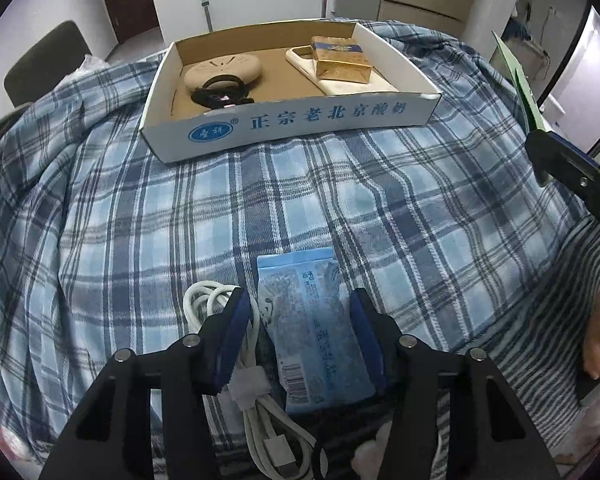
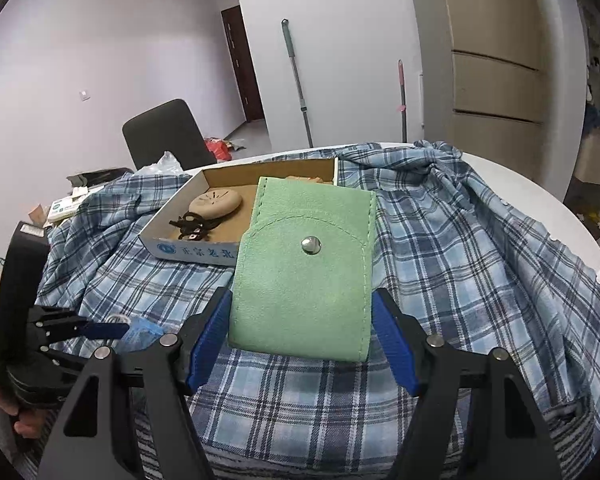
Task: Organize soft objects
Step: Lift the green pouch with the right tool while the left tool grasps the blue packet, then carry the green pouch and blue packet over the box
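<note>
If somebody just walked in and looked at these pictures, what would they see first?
Probably the green pouch with a silver snap, held up between the right gripper's jaws, in front of the cardboard box. Next, the blue packet on the blue plaid cloth, between the left gripper's open jaws, beside a coiled white cable.
</note>
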`<state>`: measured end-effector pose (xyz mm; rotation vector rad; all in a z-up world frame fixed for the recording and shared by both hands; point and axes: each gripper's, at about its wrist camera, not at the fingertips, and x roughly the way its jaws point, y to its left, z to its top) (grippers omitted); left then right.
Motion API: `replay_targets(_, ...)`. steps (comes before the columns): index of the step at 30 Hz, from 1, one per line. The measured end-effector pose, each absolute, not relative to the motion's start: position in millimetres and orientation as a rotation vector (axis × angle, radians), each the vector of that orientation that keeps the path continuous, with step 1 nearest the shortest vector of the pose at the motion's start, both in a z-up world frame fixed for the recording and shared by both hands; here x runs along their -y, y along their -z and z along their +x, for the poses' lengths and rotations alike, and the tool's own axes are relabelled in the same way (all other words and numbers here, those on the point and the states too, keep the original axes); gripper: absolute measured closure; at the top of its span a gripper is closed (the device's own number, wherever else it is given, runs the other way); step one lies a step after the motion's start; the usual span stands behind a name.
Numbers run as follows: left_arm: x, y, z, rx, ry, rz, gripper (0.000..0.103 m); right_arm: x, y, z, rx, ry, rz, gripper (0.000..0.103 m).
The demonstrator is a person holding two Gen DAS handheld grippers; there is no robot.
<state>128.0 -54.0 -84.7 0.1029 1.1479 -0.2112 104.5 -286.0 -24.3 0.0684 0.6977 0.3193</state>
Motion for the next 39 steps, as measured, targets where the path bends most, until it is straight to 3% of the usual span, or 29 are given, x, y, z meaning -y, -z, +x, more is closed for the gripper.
replay_targets(2, 54.8, 85.1, 131.0, -1.136, 0.199, 0.120, 0.050, 285.8, 23.9, 103.5, -0.696, -0.326, 0.062, 0.034)
replay_targets(5, 50.1, 80.7, 132.2, -1.110, 0.209, 0.084, 0.066, 284.9, 21.9, 100.4, -0.680, -0.328, 0.054, 0.034)
replay_targets(7, 45.9, 75.2, 130.6, -1.073, 0.214, 0.053, 0.070, 284.6, 20.4, 99.1, -0.672, -0.331, 0.052, 0.034)
replay_targets(13, 39.3, 45.3, 116.6, -0.891, 0.290, 0.036, 0.071, 281.0, 11.9, 100.9, -0.621, -0.343, 0.059, 0.034)
replay_targets(16, 35.6, 28.5, 115.8, -0.774, 0.315, 0.024, 0.076, 274.0, 0.8, 106.9, -0.544, -0.325, 0.023, 0.034)
replay_targets(21, 22.1, 3.8, 129.8, -0.580, 0.290, -0.045, 0.077, 260.7, -16.8, 122.5, -0.396, -0.319, -0.020, 0.034)
replay_targets(28, 19.4, -4.5, 165.0, -0.553, 0.277, -0.019, 0.077, 247.5, -26.6, 163.2, -0.424, -0.311, 0.010, 0.034)
replay_targets(35, 15.6, -16.9, 203.4, -0.408, 0.270, -0.018, 0.077, 228.8, -41.3, 201.9, -0.288, -0.270, 0.047, 0.034)
replay_targets(39, 15.4, -6.5, 228.2, -0.393, 0.273, -0.011, 0.077, 211.9, -26.7, 222.1, -0.305, -0.262, 0.001, 0.034)
